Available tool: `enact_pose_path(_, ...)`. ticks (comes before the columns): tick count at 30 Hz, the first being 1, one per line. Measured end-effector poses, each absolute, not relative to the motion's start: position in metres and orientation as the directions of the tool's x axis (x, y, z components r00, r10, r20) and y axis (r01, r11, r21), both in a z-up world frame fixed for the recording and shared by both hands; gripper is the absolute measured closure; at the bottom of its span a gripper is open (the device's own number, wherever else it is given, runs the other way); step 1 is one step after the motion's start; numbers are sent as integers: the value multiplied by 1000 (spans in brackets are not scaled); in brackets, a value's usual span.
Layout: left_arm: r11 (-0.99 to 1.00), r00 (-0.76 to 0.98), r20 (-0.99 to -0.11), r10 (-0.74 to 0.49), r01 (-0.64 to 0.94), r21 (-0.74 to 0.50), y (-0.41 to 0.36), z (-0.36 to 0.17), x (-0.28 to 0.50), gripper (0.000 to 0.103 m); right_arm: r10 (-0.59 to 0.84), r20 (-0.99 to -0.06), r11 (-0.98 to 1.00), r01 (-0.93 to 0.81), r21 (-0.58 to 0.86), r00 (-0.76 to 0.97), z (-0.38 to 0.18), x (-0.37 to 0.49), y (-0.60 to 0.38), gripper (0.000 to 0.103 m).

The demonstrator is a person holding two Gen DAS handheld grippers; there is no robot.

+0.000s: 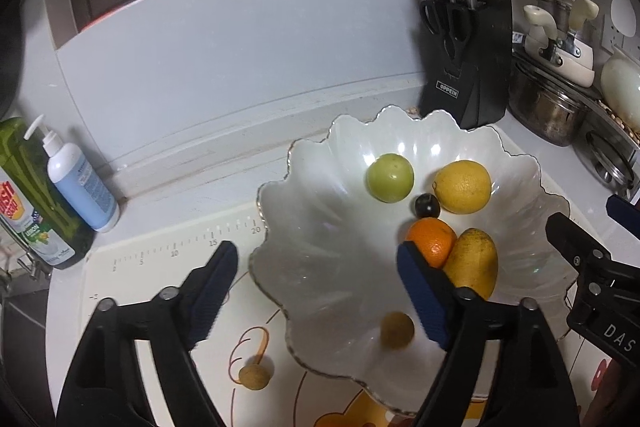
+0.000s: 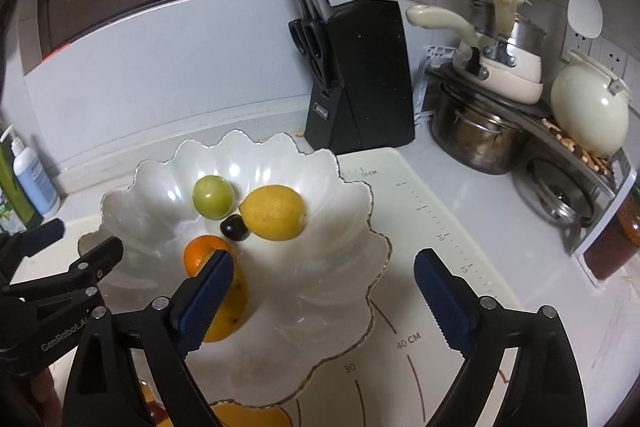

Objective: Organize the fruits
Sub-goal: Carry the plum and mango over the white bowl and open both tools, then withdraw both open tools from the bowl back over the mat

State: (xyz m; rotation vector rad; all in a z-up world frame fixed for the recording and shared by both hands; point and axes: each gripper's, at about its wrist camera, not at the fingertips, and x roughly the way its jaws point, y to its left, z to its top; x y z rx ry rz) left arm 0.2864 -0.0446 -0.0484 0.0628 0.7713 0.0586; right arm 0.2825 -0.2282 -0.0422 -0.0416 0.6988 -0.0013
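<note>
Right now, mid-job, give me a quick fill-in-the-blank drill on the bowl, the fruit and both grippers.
1. The lemon lies in the white ____.
2. Both the left gripper and the right gripper have their jaws ____.
3. One small round fruit lies outside the bowl, on the ____.
4. The small dark fruit lies between the lemon and the ____ fruit.

Missing words: bowl; open; mat; green

Both tools look alike. The left gripper [image 1: 316, 291] has black, angular plastic fingers, each faced with a ribbed dark-blue pad [image 1: 424, 295] and pinned with round silver screws [image 1: 464, 293]. The right gripper [image 2: 324, 303] is the same build — black arms, serrated blue pads [image 2: 440, 303], silver pivots. White lettering marks the bodies: "GenRobot.AI" on the left one, "DAS" on the right.
</note>
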Motion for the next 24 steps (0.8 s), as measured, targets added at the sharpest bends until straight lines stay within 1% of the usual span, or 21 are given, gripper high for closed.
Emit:
enact_pose_path(5, 995, 727, -681, 91, -35, 96, -43, -40, 278, 10, -7, -641, 1000, -11, -24, 767, -40, 275, -229, 10)
enact_pose_path(8, 995, 730, -676, 96, -41, 96, -41, -35, 273, 7, -4, -638, 1000, -12, -21, 770, -37, 269, -227, 10)
enact_pose_path(24, 995, 752, -653, 90, -45, 86, -32, -11, 232, 7, 9, -603, 1000, -19, -10, 798, -15, 231, -219, 10)
